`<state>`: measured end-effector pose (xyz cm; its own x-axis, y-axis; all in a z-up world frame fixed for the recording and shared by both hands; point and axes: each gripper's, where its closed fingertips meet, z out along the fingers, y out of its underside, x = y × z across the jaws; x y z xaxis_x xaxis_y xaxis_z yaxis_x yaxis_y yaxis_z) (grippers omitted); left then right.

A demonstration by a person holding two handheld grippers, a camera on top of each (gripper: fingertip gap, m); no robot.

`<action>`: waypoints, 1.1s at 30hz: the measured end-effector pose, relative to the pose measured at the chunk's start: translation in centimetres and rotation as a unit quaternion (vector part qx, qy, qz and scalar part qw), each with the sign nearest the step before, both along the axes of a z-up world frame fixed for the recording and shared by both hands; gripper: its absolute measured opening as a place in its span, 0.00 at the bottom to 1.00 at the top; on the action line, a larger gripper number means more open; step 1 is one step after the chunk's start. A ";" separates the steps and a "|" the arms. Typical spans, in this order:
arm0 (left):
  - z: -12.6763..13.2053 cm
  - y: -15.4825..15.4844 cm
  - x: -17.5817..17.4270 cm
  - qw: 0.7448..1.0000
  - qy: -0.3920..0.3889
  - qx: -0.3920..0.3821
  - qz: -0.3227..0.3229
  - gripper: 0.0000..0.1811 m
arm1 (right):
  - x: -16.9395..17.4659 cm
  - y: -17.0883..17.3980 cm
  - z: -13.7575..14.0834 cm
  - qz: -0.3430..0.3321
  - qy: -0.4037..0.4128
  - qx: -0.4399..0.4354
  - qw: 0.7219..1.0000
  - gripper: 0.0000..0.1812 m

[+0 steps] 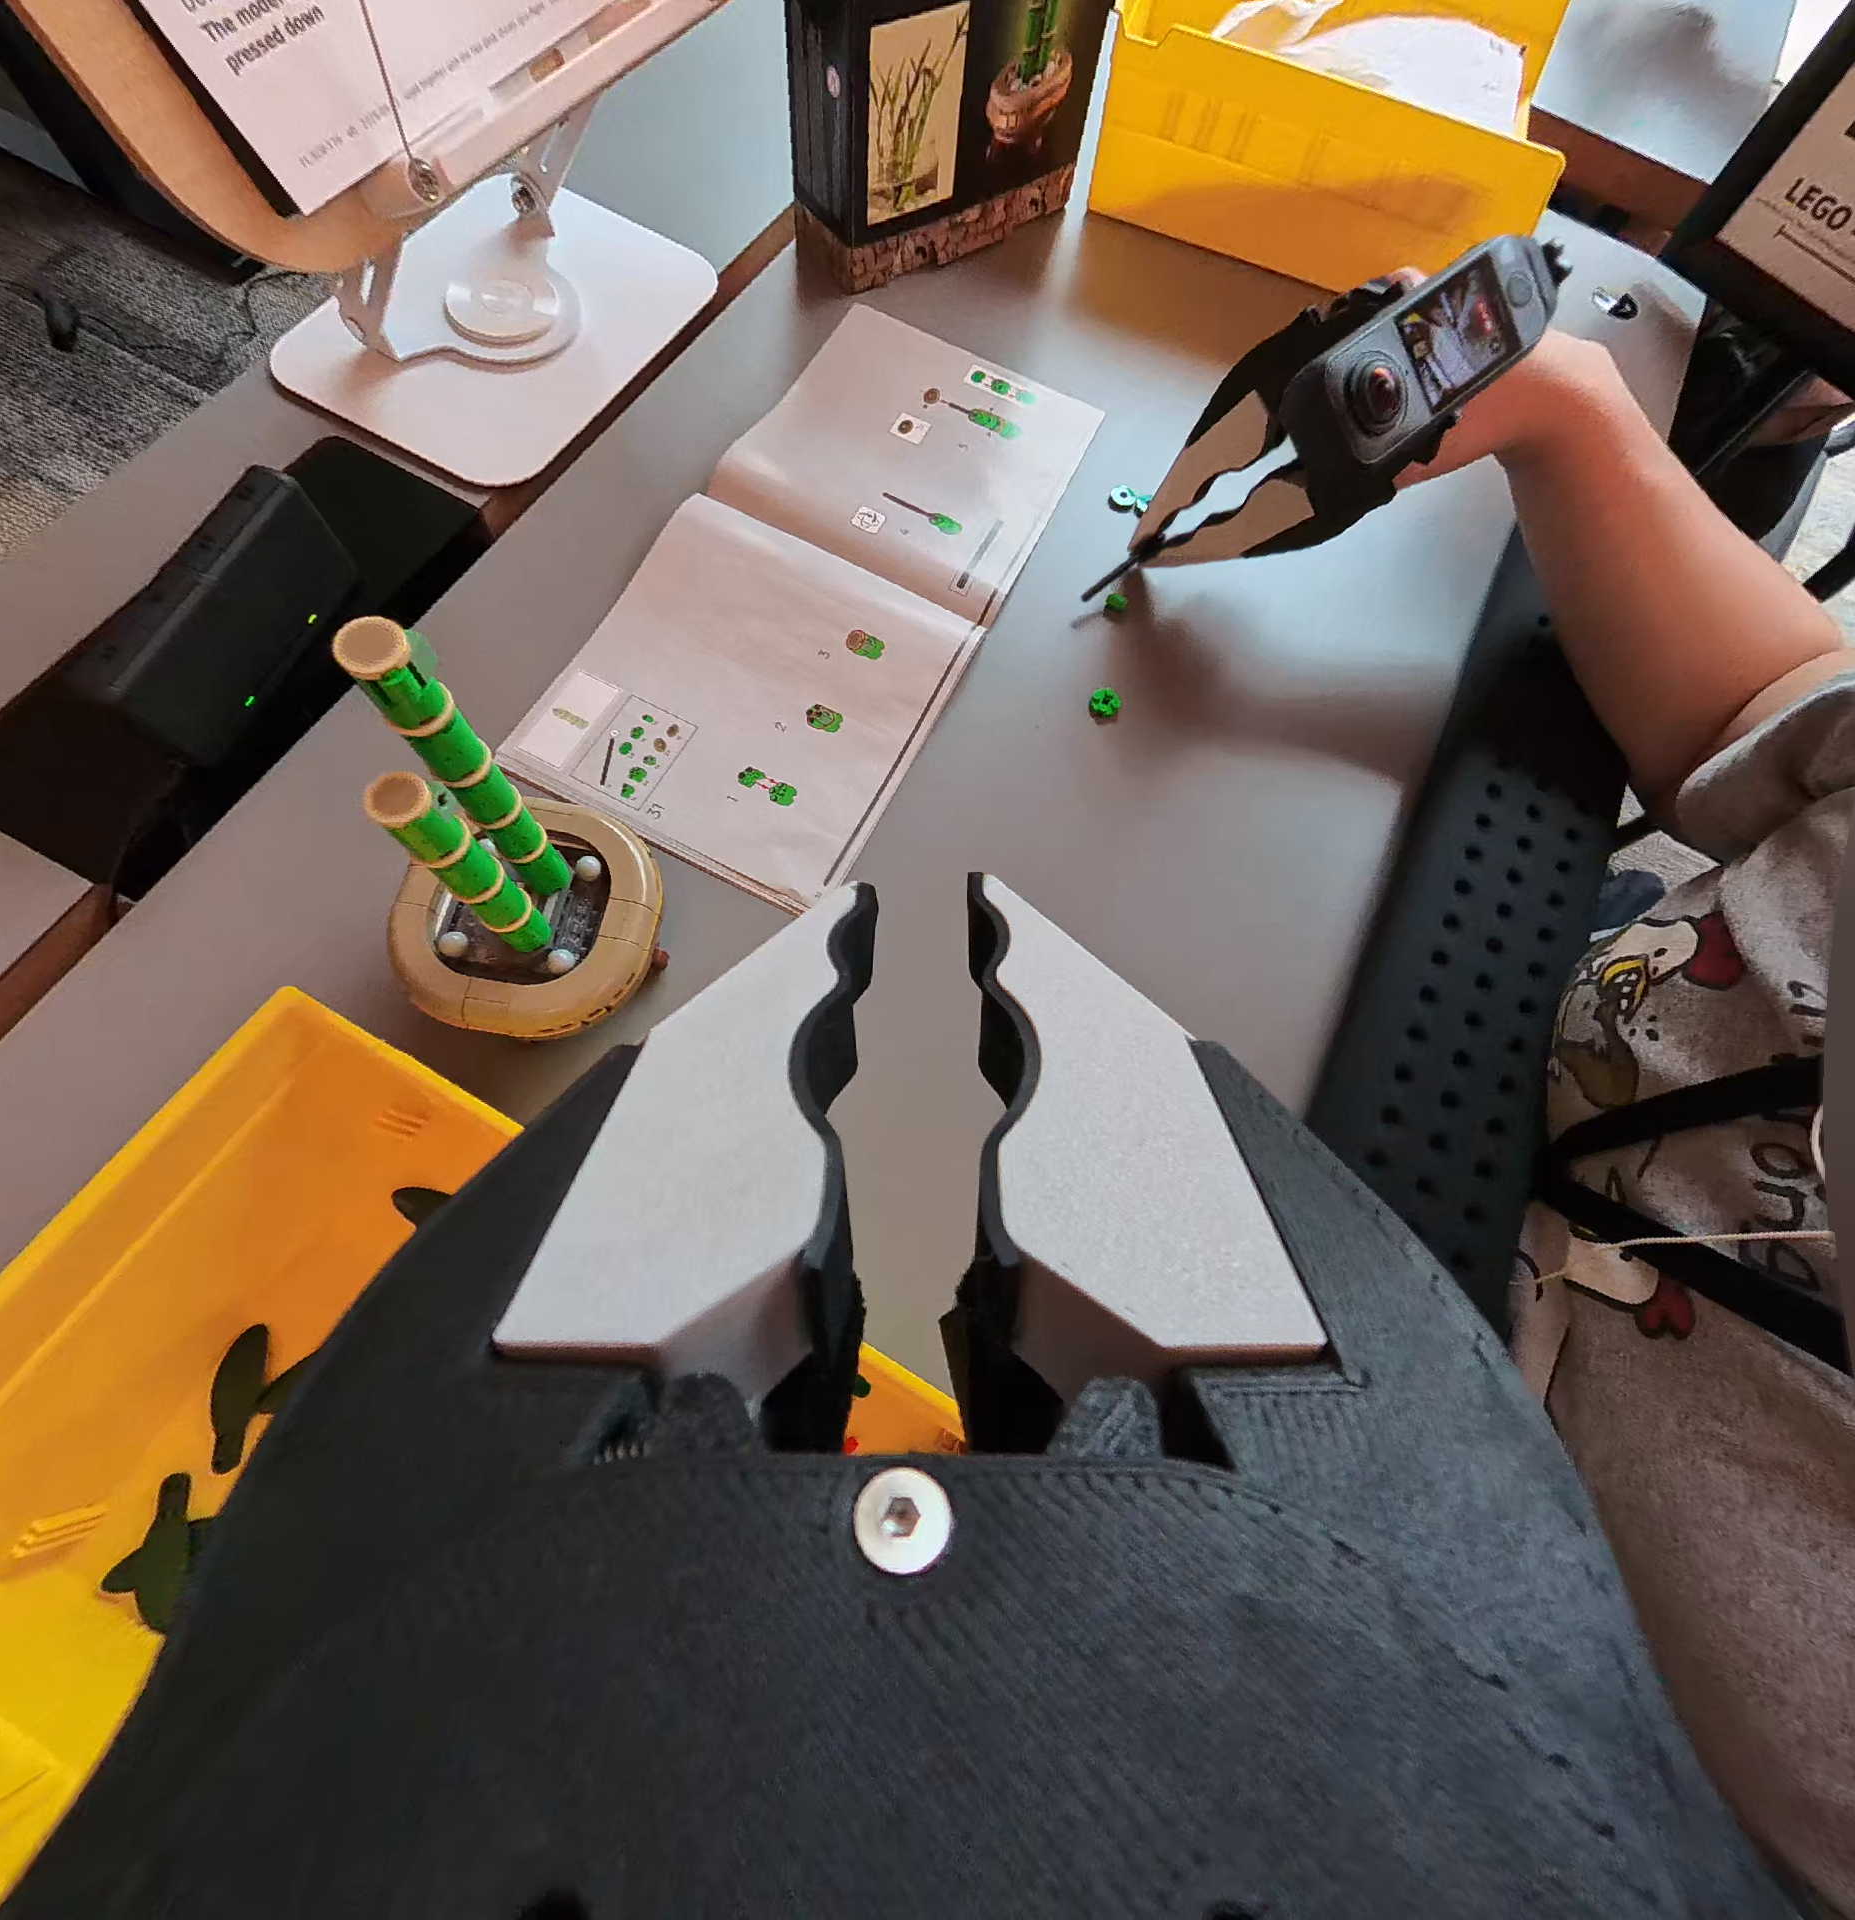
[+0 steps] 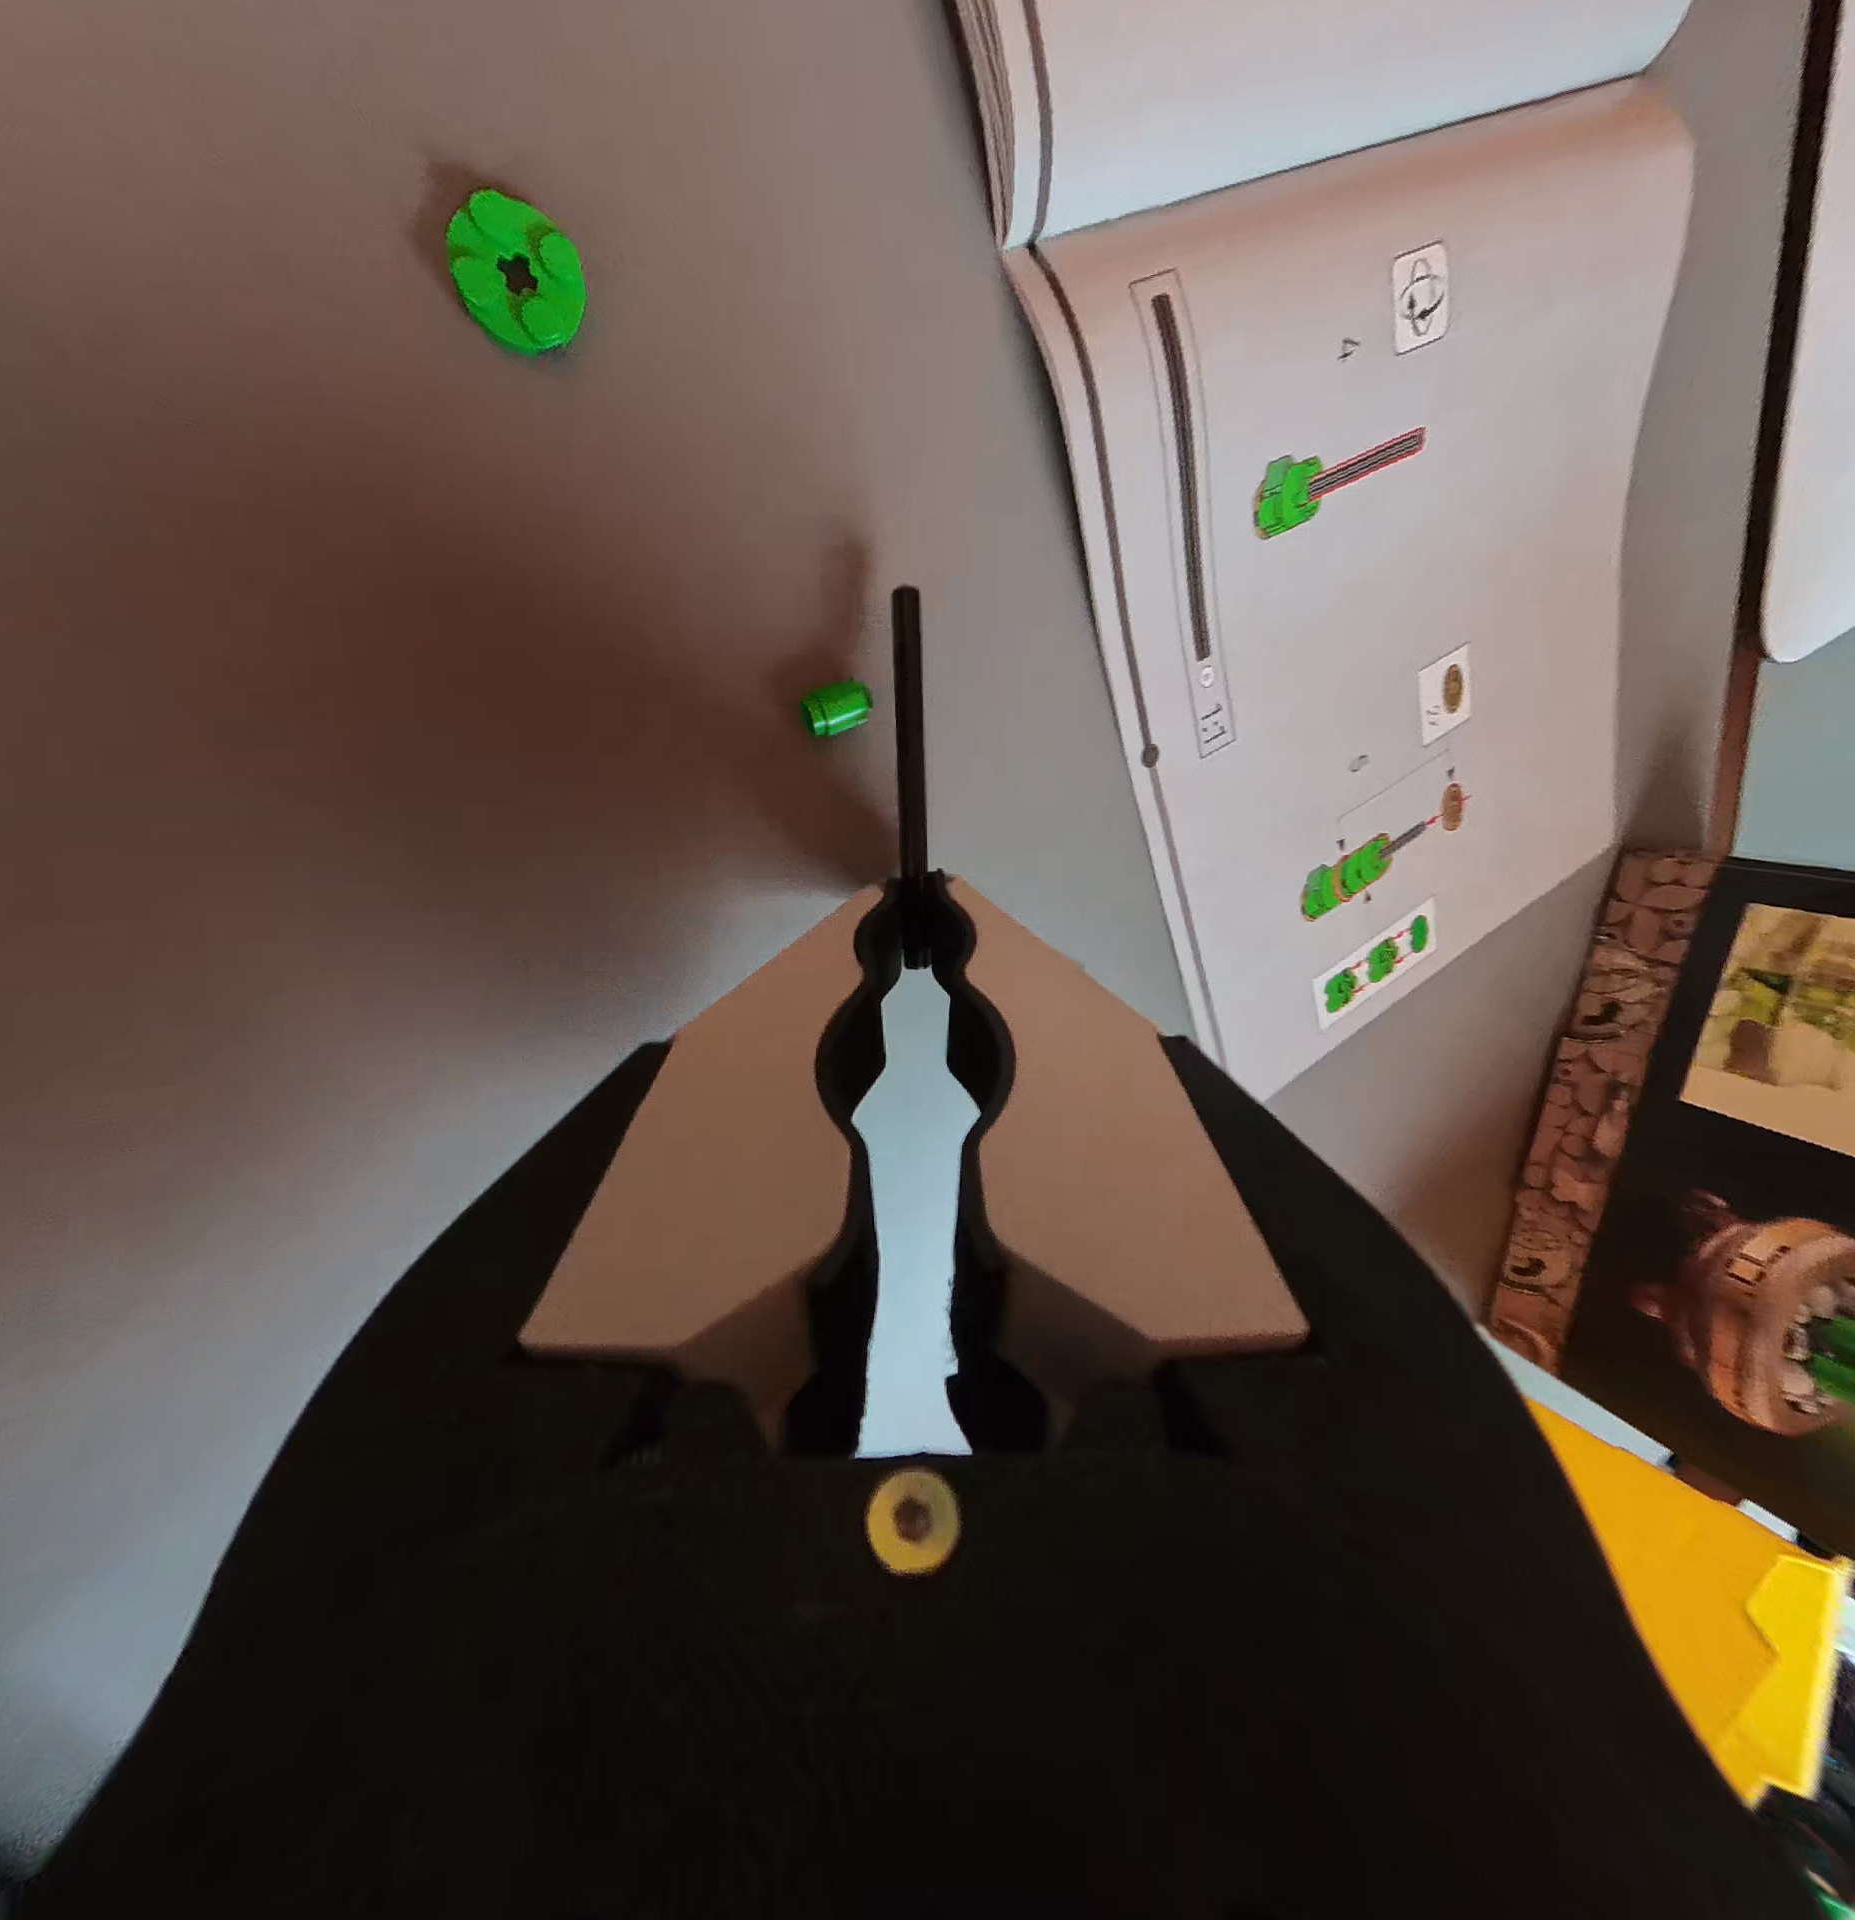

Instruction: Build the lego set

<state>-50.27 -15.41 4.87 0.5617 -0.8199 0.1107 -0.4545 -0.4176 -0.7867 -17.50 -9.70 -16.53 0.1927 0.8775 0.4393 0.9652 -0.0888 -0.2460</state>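
My right gripper (image 2: 915, 902) is shut on a thin black axle rod (image 2: 908, 727) that sticks out past its tips, just above the grey table. A small green cylinder piece (image 2: 836, 709) lies just left of the rod. A round green plate with a cross hole (image 2: 515, 272) lies farther off. In the left wrist view the right gripper (image 1: 1146, 545) holds the rod (image 1: 1110, 577) near the small green piece (image 1: 1114, 603) and the round green plate (image 1: 1105, 702). My left gripper (image 1: 921, 902) is open and empty above the table. A tan pot with two green bamboo stalks (image 1: 487, 831) stands to its left.
An open instruction booklet (image 1: 798, 623) lies mid-table, also in the right wrist view (image 2: 1370, 520). The set's box (image 1: 933, 135) and a yellow bin (image 1: 1318, 145) stand at the back. Another yellow bin (image 1: 175, 1299) with dark green pieces is at the near left. A white stand (image 1: 487, 343) is back left. About 40 cm separates my left fingertips from my right.
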 end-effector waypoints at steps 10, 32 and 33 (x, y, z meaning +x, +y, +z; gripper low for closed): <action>-1.3 -0.7 0.1 0.999 0.038 -0.009 -0.013 0.09 | 0.8 0.1 -0.1 -0.035 0.051 -0.047 0.997 0.02; -1.5 -0.2 0.0 0.999 0.043 -0.010 -0.007 0.08 | -4.0 6.9 0.9 0.134 -0.004 -0.153 0.979 0.02; -1.6 -0.2 0.0 0.999 0.044 -0.010 -0.007 0.08 | -4.1 7.0 0.9 0.135 -0.005 -0.162 0.978 0.02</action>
<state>-50.31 -15.57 3.28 0.5589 -0.8255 0.0780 -0.5266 -0.4260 -0.7357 -21.60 -2.68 -15.65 -0.0677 0.9890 0.1315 0.9666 0.0977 -0.2370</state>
